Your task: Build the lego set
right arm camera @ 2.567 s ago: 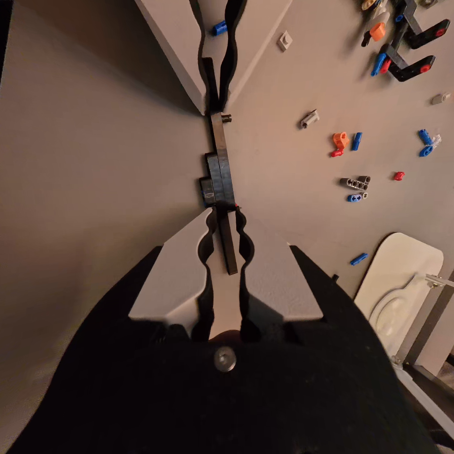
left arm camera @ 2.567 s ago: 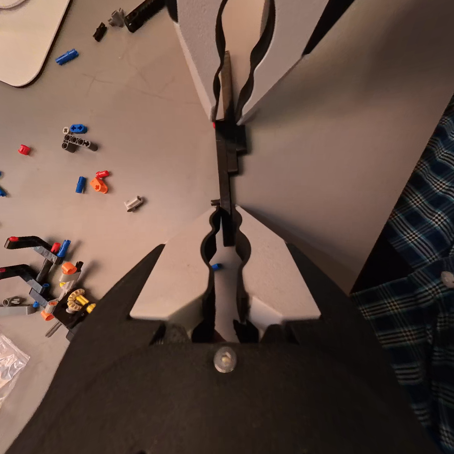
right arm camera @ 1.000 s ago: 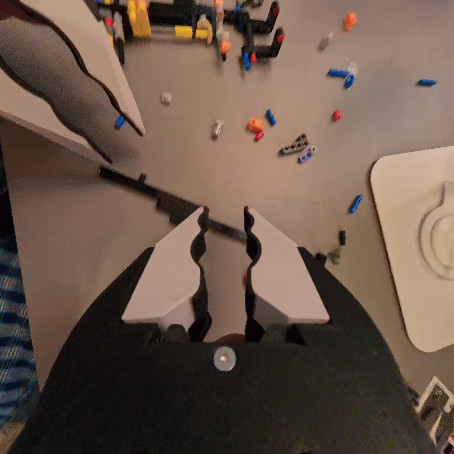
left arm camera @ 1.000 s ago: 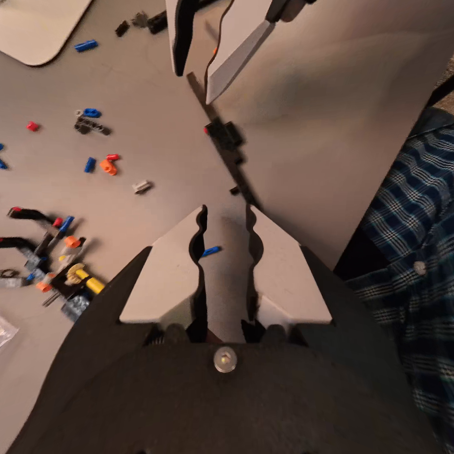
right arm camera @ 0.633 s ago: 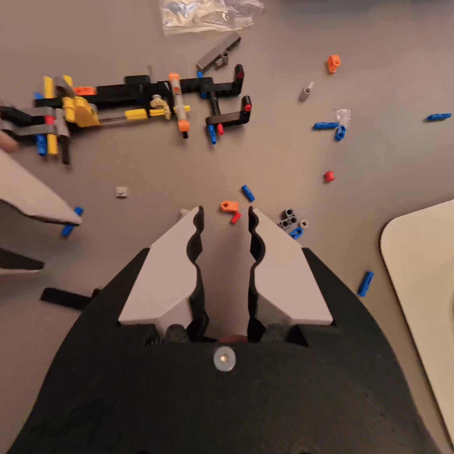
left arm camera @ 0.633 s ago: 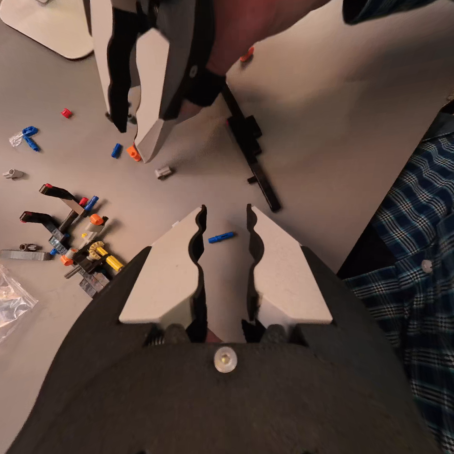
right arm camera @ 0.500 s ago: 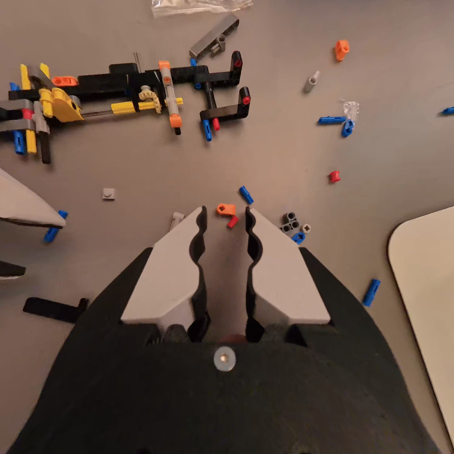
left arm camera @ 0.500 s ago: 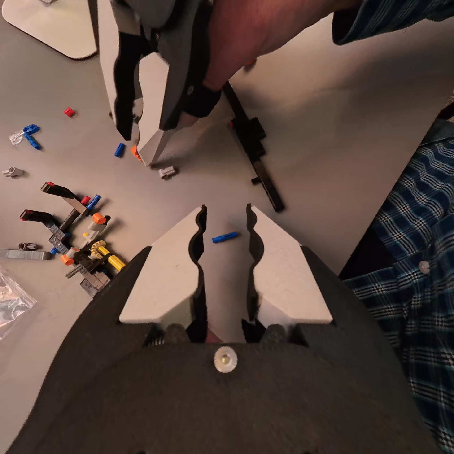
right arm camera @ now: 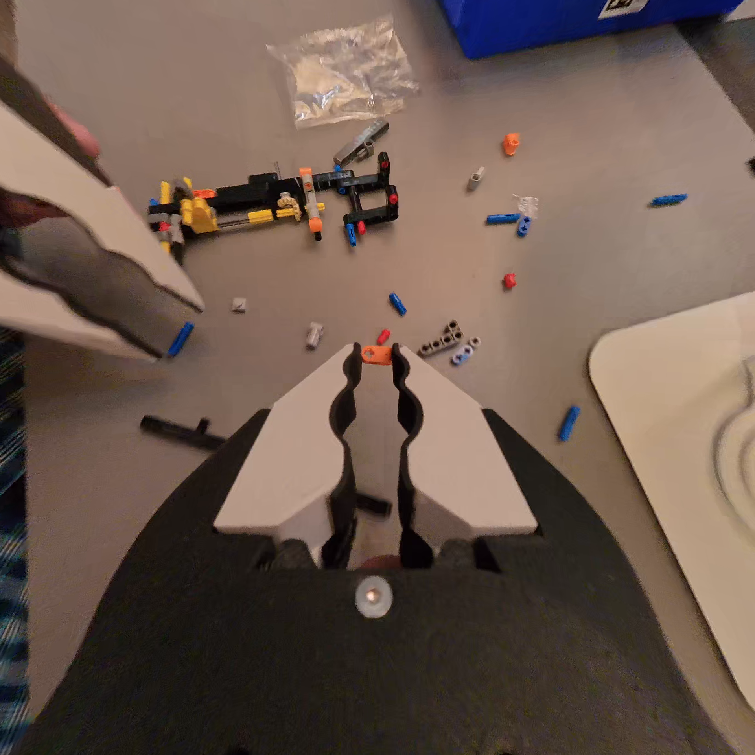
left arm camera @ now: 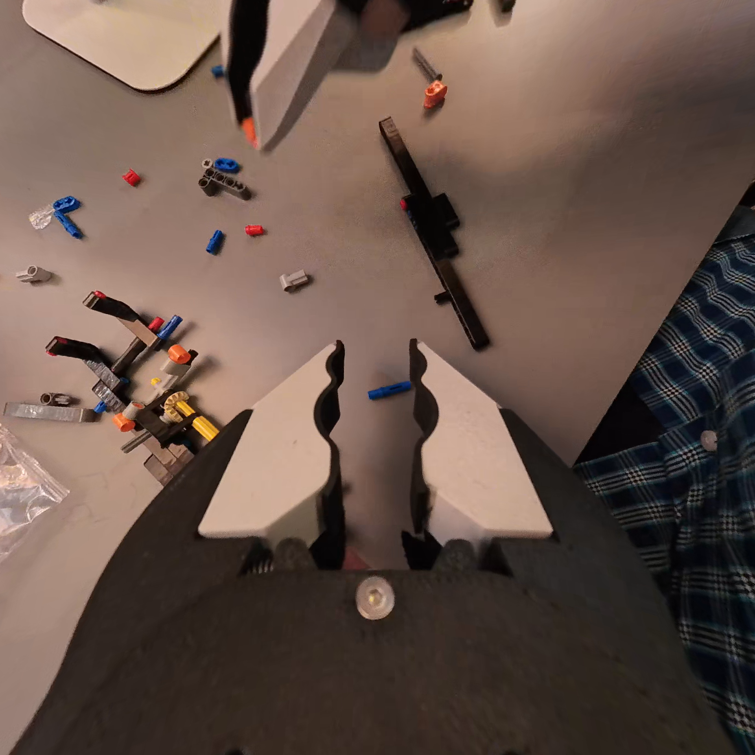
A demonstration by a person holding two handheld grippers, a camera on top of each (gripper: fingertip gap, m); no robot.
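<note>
My right gripper (right arm camera: 376,350) is shut on a small orange connector (right arm camera: 375,355), held at the fingertips just above the grey table. It also shows at the top of the left wrist view (left arm camera: 254,135) with the orange piece (left arm camera: 248,130) in it. My left gripper (left arm camera: 376,347) is open and empty, with a blue pin (left arm camera: 388,390) lying on the table between its fingers. A long black beam assembly (left arm camera: 433,233) lies on the table ahead of it, to the right. The partly built black and yellow model (right arm camera: 269,200) lies farther off.
Loose blue pins (right arm camera: 397,304), a red bush (right arm camera: 509,281), a grey angled beam (right arm camera: 441,344) and another orange connector (right arm camera: 510,144) are scattered about. A clear bag (right arm camera: 347,73) and a blue box (right arm camera: 572,24) lie beyond. A white board (right arm camera: 674,408) is at right. A person's plaid shirt (left arm camera: 694,408) is at the table edge. The tips of one gripper are about 12 cm away from the tips of the other. To reach the red bush (right arm camera: 509,281) in a straight line is about 12 cm for my right fingers, about 20 cm for my left. Look for it in the left wrist view (left arm camera: 132,175) too.
Both grippers let go of the black beam assembly, which now lies on the table. The right gripper moved over the loose parts and shut on the orange connector. The left gripper opened.
</note>
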